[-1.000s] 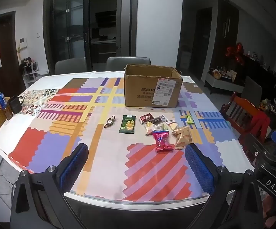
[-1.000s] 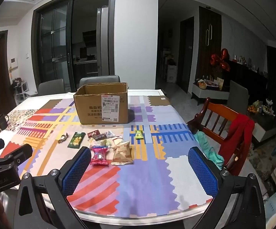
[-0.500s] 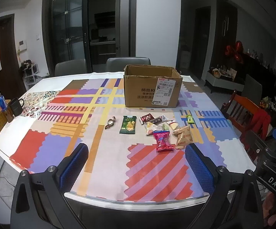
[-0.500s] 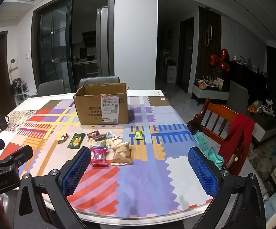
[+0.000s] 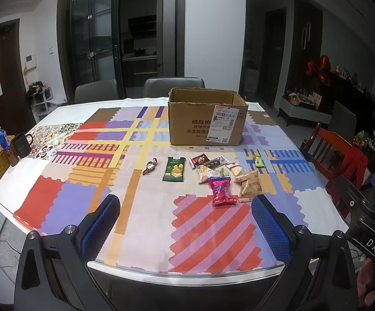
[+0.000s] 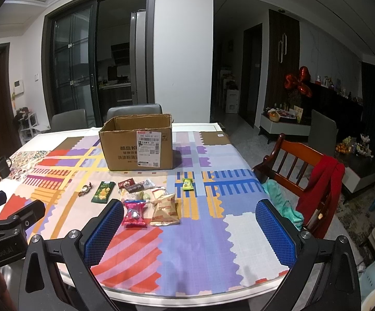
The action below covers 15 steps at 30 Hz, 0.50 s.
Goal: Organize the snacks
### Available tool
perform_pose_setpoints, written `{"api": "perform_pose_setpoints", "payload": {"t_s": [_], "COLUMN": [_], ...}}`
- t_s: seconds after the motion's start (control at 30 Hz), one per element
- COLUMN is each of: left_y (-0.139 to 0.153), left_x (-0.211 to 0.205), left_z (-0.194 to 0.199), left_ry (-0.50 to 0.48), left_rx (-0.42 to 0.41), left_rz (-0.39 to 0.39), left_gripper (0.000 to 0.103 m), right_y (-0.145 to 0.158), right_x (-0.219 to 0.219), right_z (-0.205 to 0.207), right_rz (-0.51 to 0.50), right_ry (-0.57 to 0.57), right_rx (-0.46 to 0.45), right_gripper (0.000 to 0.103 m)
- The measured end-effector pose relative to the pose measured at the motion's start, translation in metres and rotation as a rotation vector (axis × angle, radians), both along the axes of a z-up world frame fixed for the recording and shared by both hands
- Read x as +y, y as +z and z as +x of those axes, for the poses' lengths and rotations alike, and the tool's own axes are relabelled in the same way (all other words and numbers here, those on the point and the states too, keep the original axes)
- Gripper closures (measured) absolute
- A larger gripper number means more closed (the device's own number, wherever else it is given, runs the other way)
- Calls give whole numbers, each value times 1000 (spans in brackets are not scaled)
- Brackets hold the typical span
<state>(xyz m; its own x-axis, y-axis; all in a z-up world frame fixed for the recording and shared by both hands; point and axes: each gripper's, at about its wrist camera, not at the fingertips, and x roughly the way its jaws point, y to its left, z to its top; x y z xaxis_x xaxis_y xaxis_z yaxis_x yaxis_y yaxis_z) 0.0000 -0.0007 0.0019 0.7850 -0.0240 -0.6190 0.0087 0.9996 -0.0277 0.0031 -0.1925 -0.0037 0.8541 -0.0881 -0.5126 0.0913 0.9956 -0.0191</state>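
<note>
Both grippers, left gripper (image 5: 186,224) and right gripper (image 6: 190,229), hang spread and empty at the near table edge, so best reach first for the nearest pink crinkly snack packet (image 5: 221,190), then drop it into the open brown cardboard box (image 5: 207,119) beyond.

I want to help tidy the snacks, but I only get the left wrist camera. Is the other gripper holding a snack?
Observer: No. The right wrist view shows the right gripper wide open, with nothing between its blue pads.
Child: Okay! Is anything lying on the seat of that wooden chair?
Observer: Yes. A teal cloth is bunched on the seat of the wooden chair, right beside the table's edge.
</note>
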Motion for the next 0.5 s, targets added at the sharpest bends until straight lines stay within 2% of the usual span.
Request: {"api": "perform_pose_setpoints", "payload": {"t_s": [0.5], "left_y": [0], "left_x": [-1], "left_z": [0], "left_ry": [0], "left_rx": [-1], "left_rz": [3], "left_gripper": [0], "right_y": [0], "right_x": [0], "right_z": [0], "right_rz": [2], "right_ry": [0], "right_rx": [-2], "right_gripper": [0]}}
